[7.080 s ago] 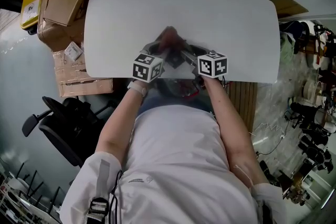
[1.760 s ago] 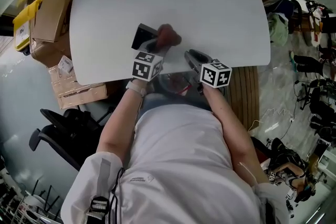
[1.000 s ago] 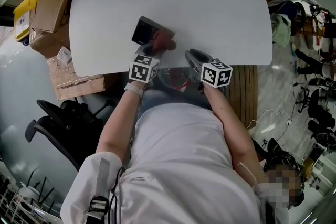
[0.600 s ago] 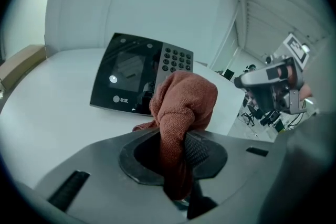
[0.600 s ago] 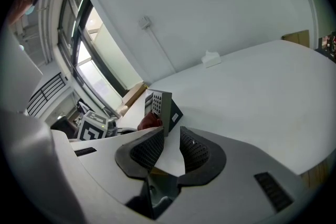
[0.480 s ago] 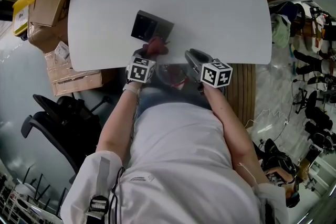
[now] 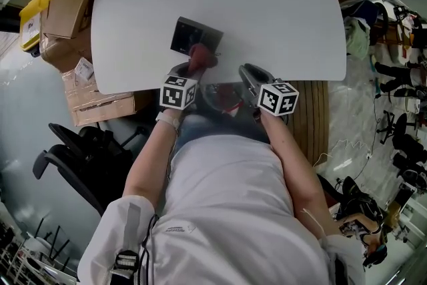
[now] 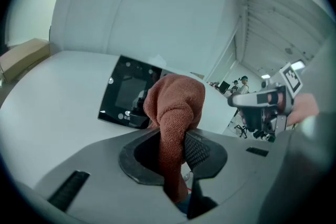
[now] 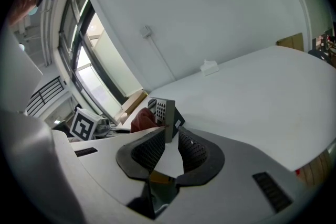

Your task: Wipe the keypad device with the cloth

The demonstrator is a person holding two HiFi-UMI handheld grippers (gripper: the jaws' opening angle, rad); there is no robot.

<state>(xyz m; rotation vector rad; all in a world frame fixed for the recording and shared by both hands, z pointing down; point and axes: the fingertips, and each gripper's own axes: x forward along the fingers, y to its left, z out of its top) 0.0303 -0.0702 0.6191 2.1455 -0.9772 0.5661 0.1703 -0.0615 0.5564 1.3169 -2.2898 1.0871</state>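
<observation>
Left gripper jaws clamp the cloth at the keypad device's near edge. Beside it, right gripper jaws have just been closing, slightly apart, empty.

White T-shirt; grey left claw, grey right claw.

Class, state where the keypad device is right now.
In the head view the keypad device sits on the white table, left of centre, directly beyond the reddish cloth pinched in the left claw.
</observation>
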